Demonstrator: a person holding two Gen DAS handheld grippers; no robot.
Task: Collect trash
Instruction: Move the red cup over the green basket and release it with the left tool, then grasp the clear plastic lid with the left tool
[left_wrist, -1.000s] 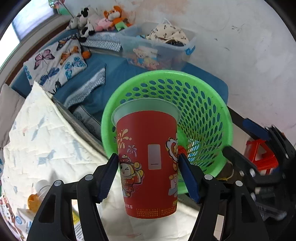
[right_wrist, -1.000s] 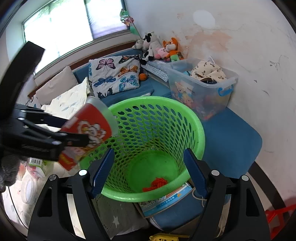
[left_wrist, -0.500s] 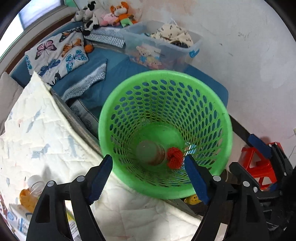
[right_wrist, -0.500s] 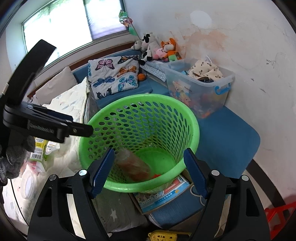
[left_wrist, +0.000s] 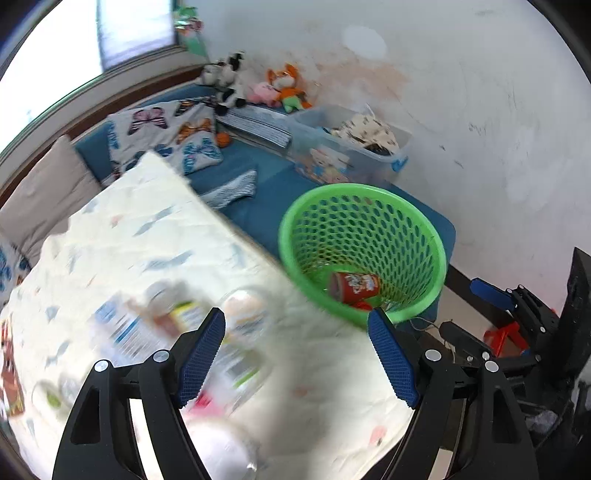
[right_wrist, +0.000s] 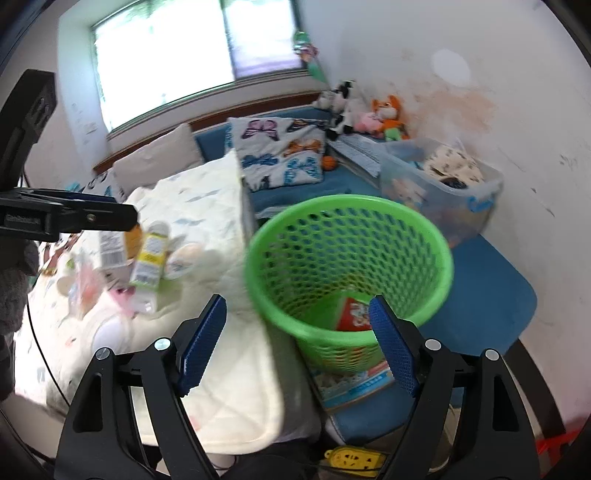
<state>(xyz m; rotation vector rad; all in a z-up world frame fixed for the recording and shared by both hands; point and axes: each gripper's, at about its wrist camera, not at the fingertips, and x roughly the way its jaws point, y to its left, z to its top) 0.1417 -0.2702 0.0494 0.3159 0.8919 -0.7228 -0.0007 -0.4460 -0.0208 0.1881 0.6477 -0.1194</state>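
**A lived-in bedroom in a home**

The setting was a domestic bedroom. A bed or low platform with blue bedding (right_wrist: 491, 295) ran along a scuffed, stained white wall (left_wrist: 498, 110) beneath a bright window (right_wrist: 166, 55). A cream quilt (left_wrist: 147, 240) lay spread across it, with a butterfly-print pillow (right_wrist: 280, 147) and a plain beige pillow (right_wrist: 155, 158) behind. Soft toys (left_wrist: 258, 88), among them an orange fox and a black-and-white cow, sat in the corner. A clear plastic storage box (right_wrist: 439, 192) held folded fabric. A green plastic basket (left_wrist: 369, 199) stood beside the bed, and a yellow power strip (right_wrist: 354, 458) lay on the floor.
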